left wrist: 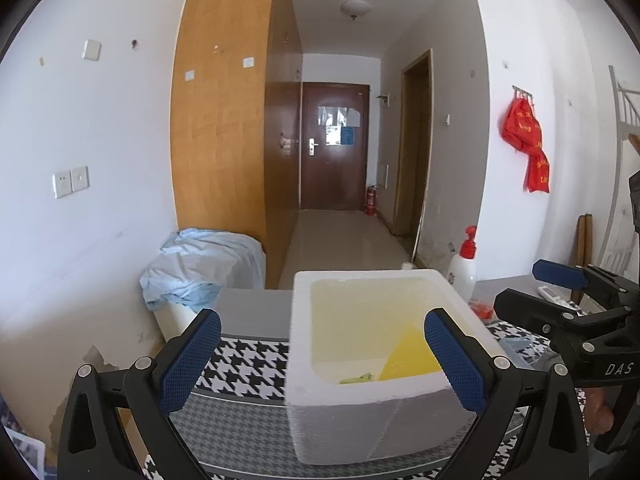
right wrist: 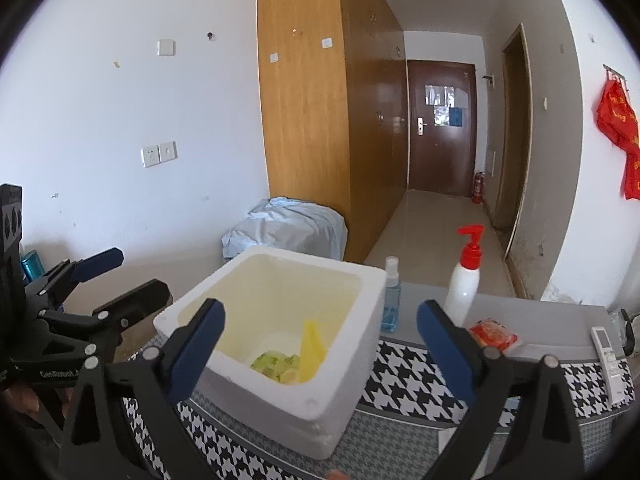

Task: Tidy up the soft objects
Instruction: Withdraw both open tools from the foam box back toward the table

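Observation:
A white foam box stands on the houndstooth-cloth table. Inside lie a yellow soft piece and a green soft item. My left gripper is open and empty, held in front of the box. My right gripper is open and empty, just above the box's near rim. A red-orange soft packet lies on the table right of the box. Each gripper shows in the other's view, the right and the left.
A white pump bottle with red top and a small blue spray bottle stand behind the box. A remote lies at the table's right. A blue cloth heap sits by the wooden wardrobe.

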A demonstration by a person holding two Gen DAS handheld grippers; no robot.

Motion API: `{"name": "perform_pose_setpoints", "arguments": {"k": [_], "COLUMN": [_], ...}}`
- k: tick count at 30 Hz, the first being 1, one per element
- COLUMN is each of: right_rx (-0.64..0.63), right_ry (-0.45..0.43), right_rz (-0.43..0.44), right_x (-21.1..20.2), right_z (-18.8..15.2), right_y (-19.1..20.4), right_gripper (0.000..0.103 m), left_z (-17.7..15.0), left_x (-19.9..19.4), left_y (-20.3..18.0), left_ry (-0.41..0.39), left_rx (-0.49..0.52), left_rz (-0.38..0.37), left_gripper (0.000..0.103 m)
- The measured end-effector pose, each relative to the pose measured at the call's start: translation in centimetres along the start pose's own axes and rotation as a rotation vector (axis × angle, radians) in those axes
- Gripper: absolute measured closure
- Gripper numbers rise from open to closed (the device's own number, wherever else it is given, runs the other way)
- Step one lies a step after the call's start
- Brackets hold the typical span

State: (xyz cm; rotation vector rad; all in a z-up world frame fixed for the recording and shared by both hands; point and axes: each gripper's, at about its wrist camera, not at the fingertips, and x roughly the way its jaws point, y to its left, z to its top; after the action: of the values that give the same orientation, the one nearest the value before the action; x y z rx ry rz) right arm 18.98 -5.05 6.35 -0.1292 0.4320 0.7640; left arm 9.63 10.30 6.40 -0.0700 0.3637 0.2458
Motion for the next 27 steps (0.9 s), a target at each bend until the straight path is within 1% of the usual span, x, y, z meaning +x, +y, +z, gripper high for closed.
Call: {"name": "perform_pose_setpoints", "arguments": {"k": [3,8,17,22,25,27], "right_rx": [0.004,-0.013,-0.008,0.021,0.033,0.033], "right_ry": [-0.011,-0.022,-0.045,-0.063,-0.072,-0.076], "right_rz": [0.016,-0.013,-0.037,-0.024,-0.025,-0.036], "right_x": [-0.7,-1.7,-3.7,-4.8,-5.3,-5.5], "right_z": [-0.3,-0.8,-1.9,-2.4,-2.8,-3.0], "right_y": [-0.4,-0.8,-2.0,-3.1,-3.5,-3.7], "right_gripper": [0.004,0.004,0.004,0.004,0.0,0.0], "left_z": [0.0,0.2,0.0,-0.2,-0.3,-0.5], "left_x": [-0.4,-1.0,-2.0,-2.6,-2.5,-2.5], "left_y": [-0.7,-1.6,-3.5,-4.5,-4.7,-5.0], "left_ry": [-0.007,-0.025,-0.036,-0.056,-0.054,-0.049], "left_rx": [-0.005,-0.007,0.005,0.013,0.014,0.017], "left_rz": [-0.012,-0.018,-0.046,-0.058,-0.068,-0.075], "left_gripper": [0.001,0.001,0.001,0.001,0.001,0.001]}}
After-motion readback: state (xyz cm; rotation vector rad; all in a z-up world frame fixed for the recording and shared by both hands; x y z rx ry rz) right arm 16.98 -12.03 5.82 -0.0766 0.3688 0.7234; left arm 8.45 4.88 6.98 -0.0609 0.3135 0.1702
